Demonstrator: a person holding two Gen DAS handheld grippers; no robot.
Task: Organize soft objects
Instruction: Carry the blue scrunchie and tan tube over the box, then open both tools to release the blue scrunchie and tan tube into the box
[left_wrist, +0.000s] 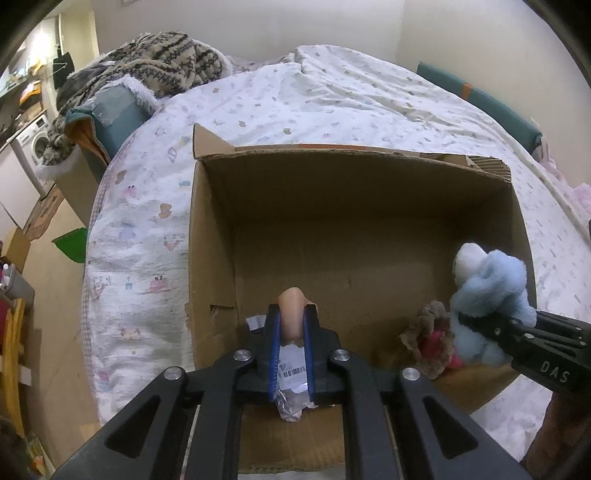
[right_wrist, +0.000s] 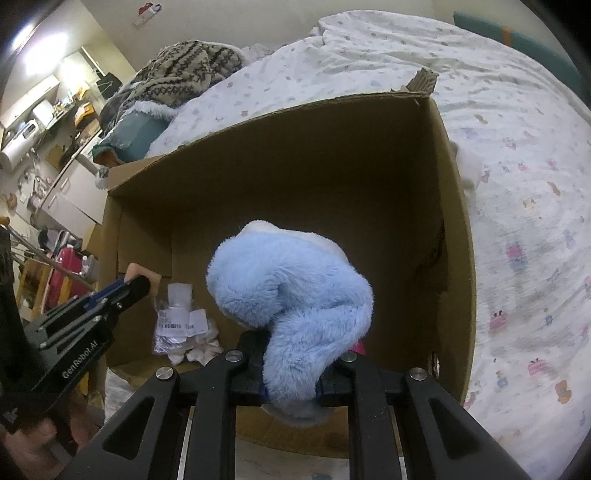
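An open cardboard box (left_wrist: 354, 184) (right_wrist: 280, 155) stands on the bed. My left gripper (left_wrist: 291, 317) is shut on a small peach-coloured soft object (left_wrist: 291, 308) and holds it over the box's near left part; it also shows in the right wrist view (right_wrist: 136, 286). My right gripper (right_wrist: 291, 354) is shut on a fluffy light-blue plush toy (right_wrist: 291, 291) and holds it above the box's right side; the toy also shows in the left wrist view (left_wrist: 487, 291). A clear plastic packet with white labels (right_wrist: 181, 325) (left_wrist: 291, 373) and a beige and pink lacy item (left_wrist: 432, 339) lie on the box floor.
The bed has a white patterned quilt (left_wrist: 332, 96). A knitted patterned blanket (left_wrist: 159, 66) lies heaped at the bed's far left over a teal cushion (left_wrist: 114, 114). A teal headboard pad (left_wrist: 491, 103) runs along the right. A washing machine (left_wrist: 35, 142) and floor clutter stand left.
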